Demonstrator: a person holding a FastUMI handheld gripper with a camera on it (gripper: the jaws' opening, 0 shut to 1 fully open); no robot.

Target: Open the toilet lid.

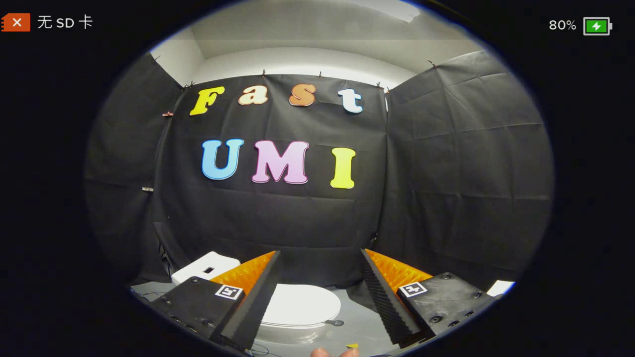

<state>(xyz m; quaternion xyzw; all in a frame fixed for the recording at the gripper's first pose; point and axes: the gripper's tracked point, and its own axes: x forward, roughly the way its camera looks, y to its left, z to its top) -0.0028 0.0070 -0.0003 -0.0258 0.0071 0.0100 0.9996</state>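
While my tool (320,297) gapes wide and grips nothing, lid (302,303) lies shut, far ahead and below, between its fingers.

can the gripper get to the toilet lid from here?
Probably yes. The gripper is open, and the closed toilet lid lies between and just beyond the fingers with nothing in between. It isn't touching yet; it would need to move down and forward.

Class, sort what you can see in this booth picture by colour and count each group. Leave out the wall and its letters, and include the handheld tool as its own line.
White: 3 – toilet lid, toilet tank, small white item beyond the right finger
Yellow: 1 – small scrap on the floor
Tool: 1 – tool, fingers open, lid beyond them
Total: 5
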